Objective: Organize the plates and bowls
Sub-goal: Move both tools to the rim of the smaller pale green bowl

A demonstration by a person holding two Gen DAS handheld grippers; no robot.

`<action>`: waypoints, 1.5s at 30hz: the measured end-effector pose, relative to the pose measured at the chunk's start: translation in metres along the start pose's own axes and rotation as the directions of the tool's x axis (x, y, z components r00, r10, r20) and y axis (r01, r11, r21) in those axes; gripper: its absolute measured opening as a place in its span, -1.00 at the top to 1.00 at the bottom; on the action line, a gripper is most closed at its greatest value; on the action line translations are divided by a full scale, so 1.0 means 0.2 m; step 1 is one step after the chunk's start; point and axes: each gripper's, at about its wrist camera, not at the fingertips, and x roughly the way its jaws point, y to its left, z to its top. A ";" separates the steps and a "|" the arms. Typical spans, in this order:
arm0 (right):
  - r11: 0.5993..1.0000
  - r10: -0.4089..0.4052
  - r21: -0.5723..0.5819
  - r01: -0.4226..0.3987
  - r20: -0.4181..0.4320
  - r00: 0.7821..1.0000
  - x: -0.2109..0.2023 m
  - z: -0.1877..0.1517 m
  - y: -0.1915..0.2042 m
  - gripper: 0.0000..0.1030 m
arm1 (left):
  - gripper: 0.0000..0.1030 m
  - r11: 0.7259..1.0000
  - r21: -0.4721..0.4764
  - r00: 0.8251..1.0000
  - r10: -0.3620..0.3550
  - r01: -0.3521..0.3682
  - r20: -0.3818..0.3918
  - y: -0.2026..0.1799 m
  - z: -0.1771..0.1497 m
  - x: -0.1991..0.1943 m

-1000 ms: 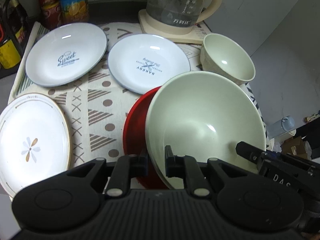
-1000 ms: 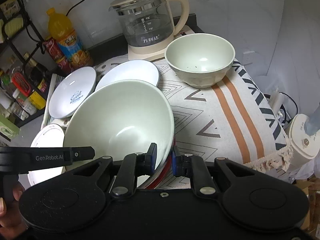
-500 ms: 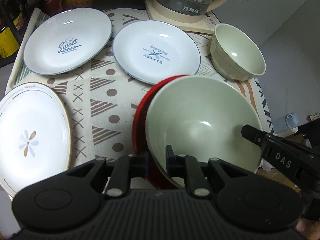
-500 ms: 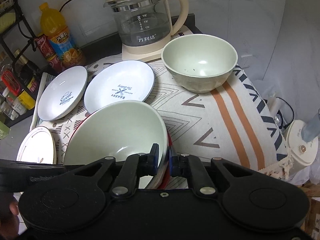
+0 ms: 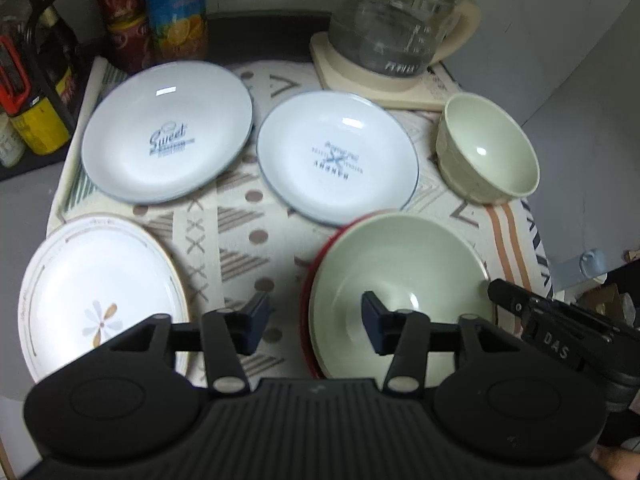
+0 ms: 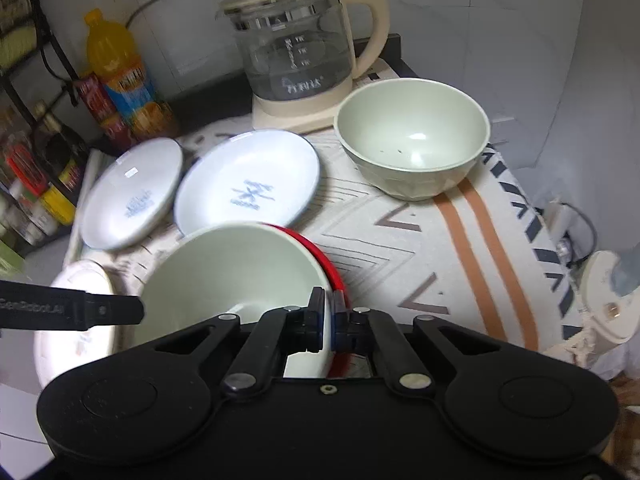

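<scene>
A large pale green bowl (image 5: 400,280) sits nested in a red plate (image 5: 316,264) on the patterned cloth (image 5: 240,220). My left gripper (image 5: 314,324) hovers over their near-left rim with its jaws opening; the rim lies between the fingers, but the pads do not touch it. My right gripper (image 6: 328,318) is shut on the large bowl (image 6: 232,272) at its right rim, and the red plate's edge (image 6: 320,248) runs into the same pinch. A small green bowl (image 5: 488,156) stands at the back right.
Two white plates with blue print (image 5: 168,136) (image 5: 336,160) lie behind the stack, and a flower-patterned plate (image 5: 100,304) lies at the left. A glass kettle (image 5: 396,28) stands at the back, with bottles (image 5: 176,12) at the back left. The cloth's right edge hangs off the table.
The bowl and red plate went from tilted up to lying flat on the cloth. My left gripper let go of the rim, opened and drew back. The right kept its grip.
</scene>
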 end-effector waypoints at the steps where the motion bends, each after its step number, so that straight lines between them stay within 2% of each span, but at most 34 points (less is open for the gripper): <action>1: 1.000 0.012 0.018 -0.012 0.005 1.000 -0.01 0.01 -0.01 0.81 | -0.13 1.000 0.005 1.000 -0.001 0.001 0.010 -0.01 0.01 -0.01; 3: 0.999 0.027 0.038 -0.027 0.023 0.999 -0.03 0.03 -0.03 0.50 | -0.31 1.000 0.015 1.000 0.002 -0.002 0.028 -0.02 0.04 -0.01; 4: 0.999 0.025 0.046 -0.026 0.032 0.999 -0.04 0.04 -0.03 0.41 | -0.34 1.000 0.018 0.999 0.000 -0.001 0.037 -0.03 0.05 -0.01; 6: 0.997 0.025 0.069 -0.029 0.052 0.998 -0.06 0.06 -0.06 0.00 | -0.43 1.000 0.024 0.999 -0.006 0.004 0.051 -0.04 0.09 -0.02; 9: 0.993 0.016 0.111 -0.025 0.082 0.997 -0.07 0.10 -0.11 -0.25 | -0.54 0.999 0.037 0.998 -0.011 0.008 0.066 -0.07 0.13 0.00; 12: 0.989 0.010 0.147 -0.024 0.099 0.995 -0.08 0.13 -0.17 -0.49 | -0.55 0.998 0.053 0.997 -0.021 0.017 0.074 -0.11 0.18 0.02; 15: 0.986 -0.007 0.166 -0.013 0.115 0.993 -0.08 0.15 -0.21 -0.65 | -0.56 0.998 0.058 0.997 -0.029 0.024 0.074 -0.14 0.23 0.05; 19: 0.979 -0.030 0.204 0.004 0.123 0.992 -0.07 0.18 -0.28 -0.73 | -0.56 0.996 0.080 0.996 -0.046 0.040 0.075 -0.21 0.28 0.09; 36: 0.949 -0.109 0.308 0.071 0.108 0.988 0.06 0.29 -0.51 -0.72 | -0.56 0.985 0.145 0.991 -0.108 0.096 0.073 -0.53 0.50 0.35; 41: 0.941 -0.115 0.330 0.073 0.107 0.988 0.12 0.31 -0.55 -0.59 | -0.55 0.985 0.136 0.991 -0.113 0.103 0.067 -0.59 0.55 0.45; 45: 0.932 -0.121 0.353 0.081 0.095 0.988 0.17 0.33 -0.60 -0.39 | -0.49 0.986 0.126 0.991 -0.121 0.113 0.055 -0.62 0.58 0.53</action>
